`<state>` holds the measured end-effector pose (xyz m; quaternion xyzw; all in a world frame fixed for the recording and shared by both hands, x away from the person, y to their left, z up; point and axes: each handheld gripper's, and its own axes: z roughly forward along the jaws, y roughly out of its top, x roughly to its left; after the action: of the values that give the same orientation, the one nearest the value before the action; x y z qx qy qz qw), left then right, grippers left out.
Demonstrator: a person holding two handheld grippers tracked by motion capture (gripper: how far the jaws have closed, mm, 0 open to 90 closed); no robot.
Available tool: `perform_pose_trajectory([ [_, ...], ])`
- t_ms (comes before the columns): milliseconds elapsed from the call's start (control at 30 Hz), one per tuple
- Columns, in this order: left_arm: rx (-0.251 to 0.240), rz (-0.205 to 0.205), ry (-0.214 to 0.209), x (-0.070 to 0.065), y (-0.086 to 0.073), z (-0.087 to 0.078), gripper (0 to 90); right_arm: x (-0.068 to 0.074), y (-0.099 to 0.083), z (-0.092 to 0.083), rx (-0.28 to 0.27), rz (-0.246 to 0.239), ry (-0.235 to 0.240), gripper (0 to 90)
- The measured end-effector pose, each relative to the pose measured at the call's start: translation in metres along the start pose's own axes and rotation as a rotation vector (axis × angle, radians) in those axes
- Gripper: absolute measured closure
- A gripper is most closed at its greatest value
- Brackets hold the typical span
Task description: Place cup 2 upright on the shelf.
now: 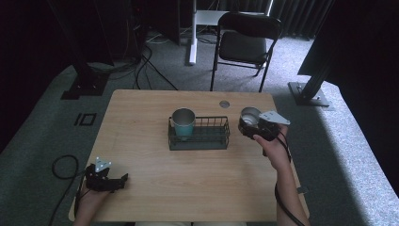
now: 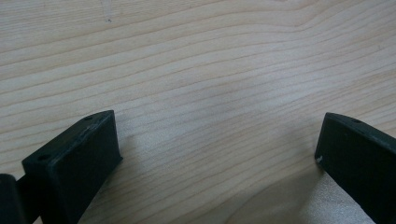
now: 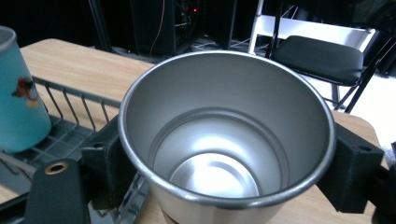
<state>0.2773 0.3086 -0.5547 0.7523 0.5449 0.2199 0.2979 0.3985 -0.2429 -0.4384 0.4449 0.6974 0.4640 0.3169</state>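
Note:
A steel cup [image 1: 249, 117] stands upright just right of a dark wire basket [image 1: 199, 140], and my right gripper [image 1: 251, 125] is shut on it. In the right gripper view the black jaws press both sides of the steel cup [image 3: 224, 135], whose inside is empty. A teal cup [image 1: 183, 123] stands in the left end of the basket; the teal cup [image 3: 18, 98] shows at the left edge. My left gripper [image 1: 123, 180] rests low at the table's front left, open. Its fingers [image 2: 74, 158] stand wide apart over bare wood.
The wooden table [image 1: 141, 155] has a small round grommet [image 1: 224, 104] near its far edge. Behind the table stand a black folding chair [image 1: 244, 42], a white desk leg and cables on the carpet. Dark stands flank both sides.

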Motion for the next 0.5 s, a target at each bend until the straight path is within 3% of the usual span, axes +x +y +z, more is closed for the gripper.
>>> perform_pose_trajectory([
  [500, 0.000, 0.000, 0.000, 0.000, 0.000, 0.000, 0.4, 0.017, 0.023, 0.002, -0.020, -0.028, 0.056, 18.0],
])
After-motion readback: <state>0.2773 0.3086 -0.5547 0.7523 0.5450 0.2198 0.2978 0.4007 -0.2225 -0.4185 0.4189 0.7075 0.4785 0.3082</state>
